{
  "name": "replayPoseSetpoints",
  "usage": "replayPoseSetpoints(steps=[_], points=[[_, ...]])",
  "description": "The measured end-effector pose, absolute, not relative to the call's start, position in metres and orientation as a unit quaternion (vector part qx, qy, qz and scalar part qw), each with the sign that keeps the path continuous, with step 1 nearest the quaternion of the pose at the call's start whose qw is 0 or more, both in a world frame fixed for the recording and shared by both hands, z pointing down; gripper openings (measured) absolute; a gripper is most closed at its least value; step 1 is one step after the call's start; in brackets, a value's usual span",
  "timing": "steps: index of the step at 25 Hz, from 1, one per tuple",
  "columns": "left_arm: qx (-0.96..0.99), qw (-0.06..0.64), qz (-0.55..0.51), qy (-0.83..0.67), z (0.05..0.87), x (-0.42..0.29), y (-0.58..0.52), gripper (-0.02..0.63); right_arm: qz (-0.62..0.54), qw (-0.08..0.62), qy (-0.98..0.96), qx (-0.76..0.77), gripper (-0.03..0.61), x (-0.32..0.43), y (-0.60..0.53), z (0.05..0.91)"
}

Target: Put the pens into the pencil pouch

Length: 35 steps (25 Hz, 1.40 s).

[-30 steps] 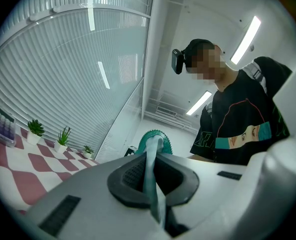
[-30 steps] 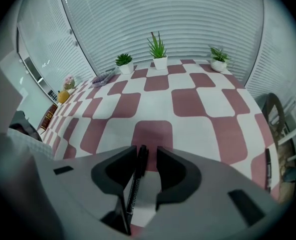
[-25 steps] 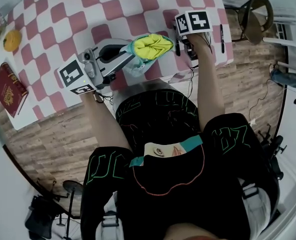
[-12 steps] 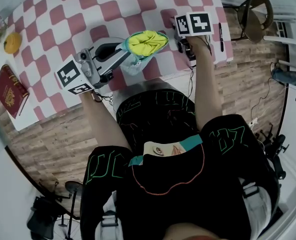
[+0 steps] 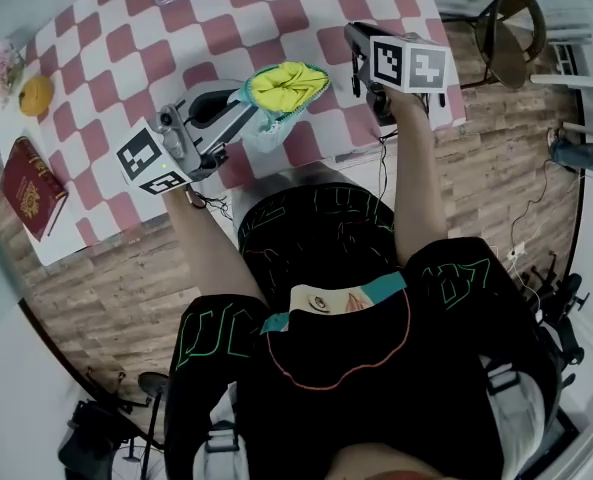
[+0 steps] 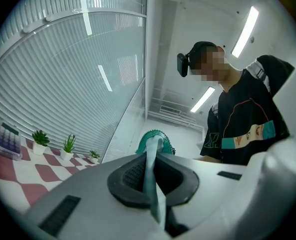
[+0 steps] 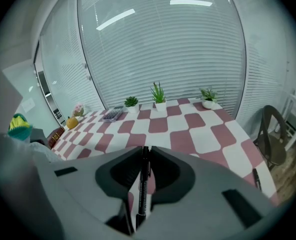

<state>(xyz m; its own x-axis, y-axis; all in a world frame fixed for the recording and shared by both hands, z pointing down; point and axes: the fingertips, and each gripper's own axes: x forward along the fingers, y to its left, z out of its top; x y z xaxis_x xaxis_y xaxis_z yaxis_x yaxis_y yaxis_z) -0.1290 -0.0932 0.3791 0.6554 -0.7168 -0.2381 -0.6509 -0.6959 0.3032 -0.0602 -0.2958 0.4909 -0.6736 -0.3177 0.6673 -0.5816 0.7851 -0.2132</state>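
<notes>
Clamping a strip of teal fabric, the left tongs (image 6: pixel 151 156) are shut flat on the edge of the pencil pouch (image 5: pixel 281 93). The pouch hangs above the checked bench (image 5: pixel 126 63), mouth open, yellow lining showing. The right tongs (image 7: pixel 144 154) have just been closing and pinch a black pen (image 7: pixel 142 191) lengthwise between the pads, clear of the bench, just beside the pouch on its right in the head view. A second pen (image 7: pixel 256 178) lies near the bench's right edge. Further out: red book (image 5: pixel 31 183), round orange object (image 5: pixel 36 94), potted plants (image 7: pixel 158 93) along the blinds.
</notes>
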Motion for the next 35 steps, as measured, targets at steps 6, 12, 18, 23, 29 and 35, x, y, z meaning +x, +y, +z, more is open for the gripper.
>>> replayPoseSetpoints(steps=[6,12,18,23,29,35], points=[[0.904,0.088,-0.161,-0.387,0.372,-0.126,-0.097,-0.002,0.211,0.226,-0.919,0.244,0.06,-0.06,-0.301,0.451],[0.906,0.079,-0.141,-0.392,0.365,-0.122,-0.1,-0.002,0.178,0.149,-0.947,0.222,0.06,-0.061,-0.3,0.41],[0.9,0.061,-0.128,-0.412,0.352,-0.129,-0.105,-0.001,0.12,0.073,-0.969,0.202,0.06,-0.066,-0.294,0.365],[0.896,0.045,-0.117,-0.426,0.342,-0.133,-0.109,-0.002,0.091,0.015,-0.977,0.19,0.06,-0.068,-0.288,0.325],[0.895,0.041,-0.102,-0.431,0.339,-0.133,-0.113,0.0,0.087,-0.056,-0.98,0.17,0.06,-0.071,-0.278,0.277],[0.885,0.035,-0.093,-0.455,0.335,-0.136,-0.112,0.0,0.084,-0.106,-0.978,0.159,0.06,-0.068,-0.269,0.244]])
